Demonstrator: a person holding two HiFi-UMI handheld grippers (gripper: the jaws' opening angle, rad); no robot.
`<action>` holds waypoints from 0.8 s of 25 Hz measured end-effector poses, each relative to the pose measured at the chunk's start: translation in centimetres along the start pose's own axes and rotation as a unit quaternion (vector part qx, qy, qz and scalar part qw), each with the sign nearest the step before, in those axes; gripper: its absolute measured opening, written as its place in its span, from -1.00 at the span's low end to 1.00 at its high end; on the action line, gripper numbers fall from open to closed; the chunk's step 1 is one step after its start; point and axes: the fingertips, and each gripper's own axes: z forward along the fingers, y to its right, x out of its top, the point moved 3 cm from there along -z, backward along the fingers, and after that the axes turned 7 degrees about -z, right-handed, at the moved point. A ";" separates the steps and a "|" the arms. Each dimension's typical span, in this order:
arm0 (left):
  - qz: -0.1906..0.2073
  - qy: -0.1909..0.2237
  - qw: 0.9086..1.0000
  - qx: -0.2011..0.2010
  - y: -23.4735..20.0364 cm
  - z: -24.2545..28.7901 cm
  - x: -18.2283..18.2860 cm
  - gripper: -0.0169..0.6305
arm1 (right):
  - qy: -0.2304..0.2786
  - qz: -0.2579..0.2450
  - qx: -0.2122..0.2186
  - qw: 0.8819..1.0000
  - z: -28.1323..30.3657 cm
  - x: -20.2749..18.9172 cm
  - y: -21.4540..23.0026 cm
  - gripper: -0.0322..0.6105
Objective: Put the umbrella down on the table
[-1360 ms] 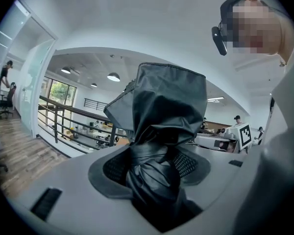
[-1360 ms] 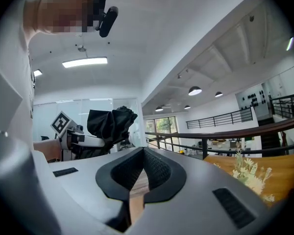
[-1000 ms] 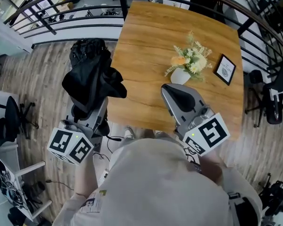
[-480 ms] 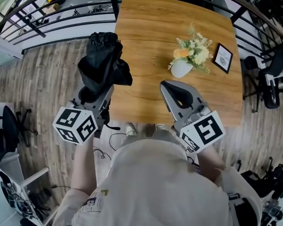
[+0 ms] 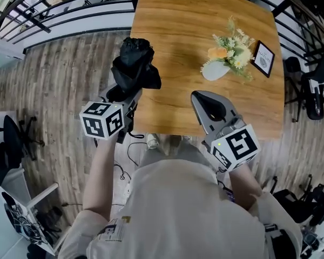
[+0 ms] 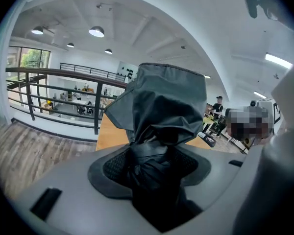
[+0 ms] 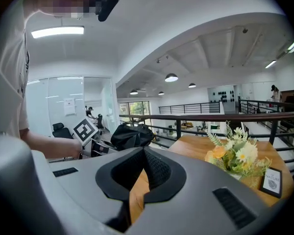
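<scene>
Along the left edge of the square light-wood table (image 5: 183,42), towards its near-left corner, sits the task's thing, held off the floor side; the black folded fabric umbrella (image 5: 135,69) has its long axis running away from the person, roughly parallel to that left edge, with the bunched canopy end pointing to the far side and the lower end buried in the jaws; whether the cloth touches the wood cannot be told. The left gripper (image 5: 123,93) has its jaws standing wide and clamped on the umbrella's bundle, as its own view shows (image 6: 157,165); the right gripper (image 5: 205,102) hangs over the near edge with its jaws meeting at the tips and nothing between them. Near the right edge stand a white vase of pale flowers (image 5: 228,55) and, beyond it, a small black-framed sign (image 5: 264,58). Compared with a second ago, the umbrella has shifted from over the floor to the table's left edge; both grippers sit lower.
</scene>
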 end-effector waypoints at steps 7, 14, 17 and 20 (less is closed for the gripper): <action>-0.016 -0.045 0.999 0.005 -2.9 5.3 -3.7 -0.19 | -0.039 0.037 0.011 0.998 1.8 -3.5 0.4 -0.81; -0.048 -0.097 0.994 0.019 -6.3 8.5 -8.7 -0.19 | -0.065 0.069 0.027 0.995 3.6 -6.0 -0.1 -0.81; -0.070 -0.114 0.991 0.024 -7.5 9.7 -10.6 -0.19 | -0.074 0.076 0.034 0.994 4.1 -6.8 -0.4 -0.81; -0.067 -0.124 0.989 0.035 -8.2 10.4 -11.9 -0.19 | -0.082 0.080 0.040 0.993 4.2 -7.4 -0.9 -0.81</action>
